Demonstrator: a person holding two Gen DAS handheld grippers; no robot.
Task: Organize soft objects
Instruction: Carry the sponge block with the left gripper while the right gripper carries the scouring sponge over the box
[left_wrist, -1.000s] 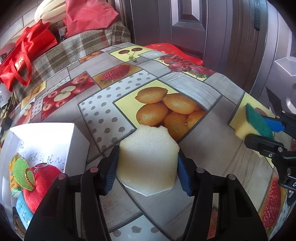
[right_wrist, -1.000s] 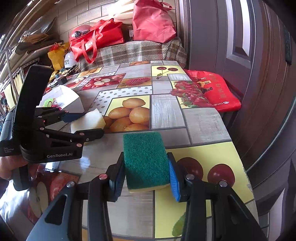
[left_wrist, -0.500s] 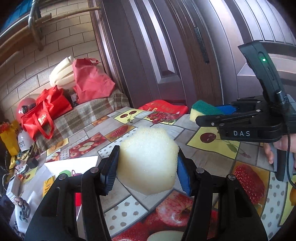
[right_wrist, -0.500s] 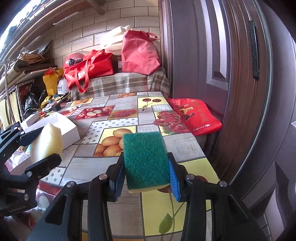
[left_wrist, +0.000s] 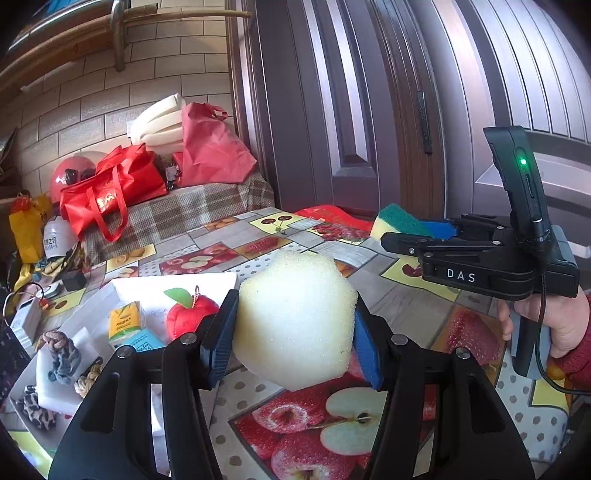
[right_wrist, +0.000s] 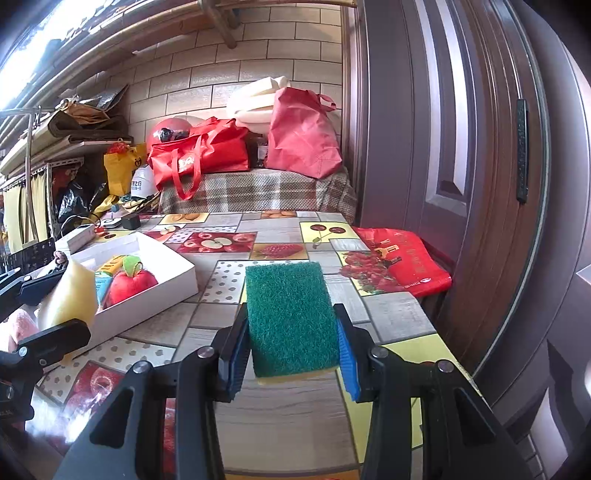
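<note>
Your left tool (left_wrist: 293, 332) is clenched on the pale foam block (left_wrist: 295, 317), which sits at the centre of the left wrist view, lifted clear of the bench (left_wrist: 406, 306); a second ago that block was still low over the lemon print, and now you have swung it round so the white box (left_wrist: 177, 286) shows at lower left of that view. Your right tool (right_wrist: 291, 343) is clamped on the green scouring sponge (right_wrist: 290, 314), held at the centre of its own view above the bench surface; it too has come up and turned, so the same box has come into view at left there. In the box you can see a red plush apple (left_wrist: 190, 314), a small yellow packet (left_wrist: 123, 321) and a blue pack beside it; knotted fabric pieces lie further to the lower left, though you cannot tell whether they sit in the same compartment. Both soft pieces are off the bench and aimed toward the box, so the pick-up looks done and the carry is under way. The foam is nearer the box than the sponge, so it seems likely to go in first; watch that the two tools, already close side by side, do not crowd each other over the opening.
</note>
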